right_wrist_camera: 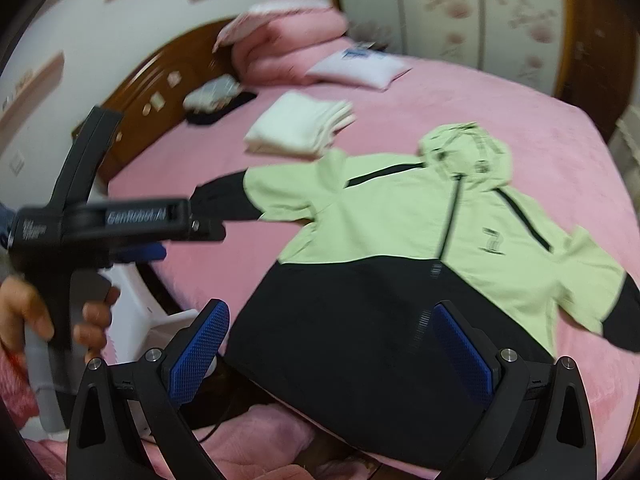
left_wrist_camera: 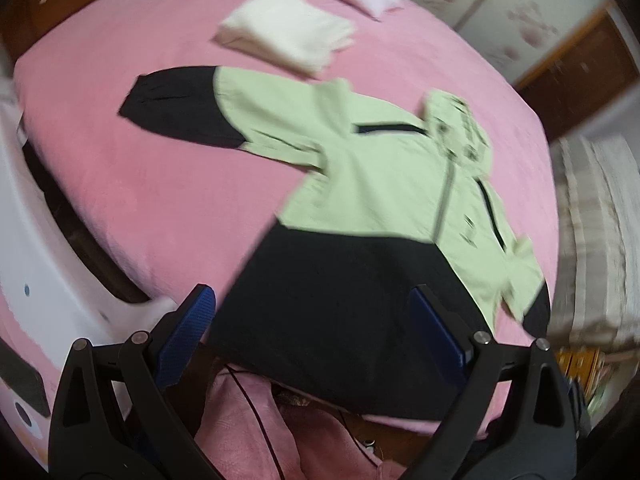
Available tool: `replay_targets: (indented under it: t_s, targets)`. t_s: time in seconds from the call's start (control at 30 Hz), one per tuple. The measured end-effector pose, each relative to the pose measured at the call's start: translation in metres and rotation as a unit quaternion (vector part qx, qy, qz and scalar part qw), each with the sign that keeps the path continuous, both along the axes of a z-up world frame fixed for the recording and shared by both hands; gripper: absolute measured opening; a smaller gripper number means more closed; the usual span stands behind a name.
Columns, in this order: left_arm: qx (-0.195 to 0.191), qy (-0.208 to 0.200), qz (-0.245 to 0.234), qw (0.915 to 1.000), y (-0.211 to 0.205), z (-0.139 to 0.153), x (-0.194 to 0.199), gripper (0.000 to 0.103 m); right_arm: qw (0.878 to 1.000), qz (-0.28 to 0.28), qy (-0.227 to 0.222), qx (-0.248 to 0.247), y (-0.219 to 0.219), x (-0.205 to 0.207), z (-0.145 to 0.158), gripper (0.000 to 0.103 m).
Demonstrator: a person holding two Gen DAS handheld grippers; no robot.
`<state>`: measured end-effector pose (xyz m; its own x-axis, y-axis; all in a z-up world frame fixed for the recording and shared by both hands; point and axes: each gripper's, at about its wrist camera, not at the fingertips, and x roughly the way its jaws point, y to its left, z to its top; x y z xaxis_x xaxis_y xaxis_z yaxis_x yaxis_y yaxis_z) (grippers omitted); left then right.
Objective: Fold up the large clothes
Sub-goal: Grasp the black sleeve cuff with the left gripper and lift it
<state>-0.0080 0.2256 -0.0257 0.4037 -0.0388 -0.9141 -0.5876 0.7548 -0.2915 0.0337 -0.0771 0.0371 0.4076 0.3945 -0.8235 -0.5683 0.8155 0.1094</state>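
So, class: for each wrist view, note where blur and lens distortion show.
Left wrist view: the jacket is motion-smeared and the bed bulges from fisheye. Right wrist view: the other handheld gripper is blurred, and the headboard bows.

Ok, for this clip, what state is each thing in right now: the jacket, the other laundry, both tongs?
Hooded jacket: spread flat on the bed, unfolded, zipped, sleeves out.
White garment: folded, lying beyond the jacket.
Pillow: lying flat near the headboard.
Left tongs: open, holding nothing.
Right tongs: open, holding nothing.
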Motion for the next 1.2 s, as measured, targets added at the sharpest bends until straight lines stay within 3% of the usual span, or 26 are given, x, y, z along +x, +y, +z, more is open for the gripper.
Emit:
replay_targets:
  t_s: [0.13,0.27,0.4,0.57,0.7,0.8,0.87,0.9,0.93,1.03,1.2]
  targets:
    - [-0.021,0.005,0.070,0.9973,0.090,-0.034,0.013,0.096,0.999,0.027,0.033,-0.022,0.088,0.026,-0.032,0.102]
    - [-0.031,0.007,0.161,0.9864,0.189,-0.080,0.027,0.096,0.997,0.021,0.058,-0.044,0.160,0.063,-0.077,0.102]
    - [-0.043,0.018,0.260,0.9644,0.281,-0.139,0.032,0.096,0.993,-0.019,0.104,-0.059,0.225,0.110,-0.131,0.102]
    - [-0.062,0.041,0.344,0.9360,0.348,-0.210,0.031,0.089,0.985,-0.056,0.149,-0.064,0.277,0.159,-0.187,0.102]
    - [-0.057,0.049,0.372,0.9254,0.381,-0.251,0.032,0.076,0.983,-0.055,0.155,-0.083,0.303,0.178,-0.223,0.102]
    - [-0.045,0.029,0.382,0.9225,0.393,-0.264,0.032,0.075,0.978,-0.060,0.173,-0.097,0.305,0.185,-0.244,0.102]
    - [-0.028,0.012,0.372,0.9277,0.396,-0.264,0.034,0.056,0.975,-0.066,0.185,-0.100,0.307,0.187,-0.254,0.102]
    - [-0.010,0.007,0.356,0.9345,0.398,-0.263,0.037,0.041,0.974,-0.069,0.190,-0.101,0.305,0.187,-0.258,0.102]
    - [-0.002,0.006,0.345,0.9386,0.399,-0.264,0.039,0.031,0.973,-0.071,0.194,-0.104,0.308,0.188,-0.261,0.102]
    - [-0.004,-0.016,0.332,0.9431,0.402,-0.267,0.040,0.014,0.971,-0.080,0.201,-0.100,0.317,0.195,-0.269,0.102]
    - [0.011,-0.082,0.333,0.9393,0.388,-0.245,0.036,0.006,0.971,-0.096,0.194,-0.100,0.317,0.195,-0.266,0.102]
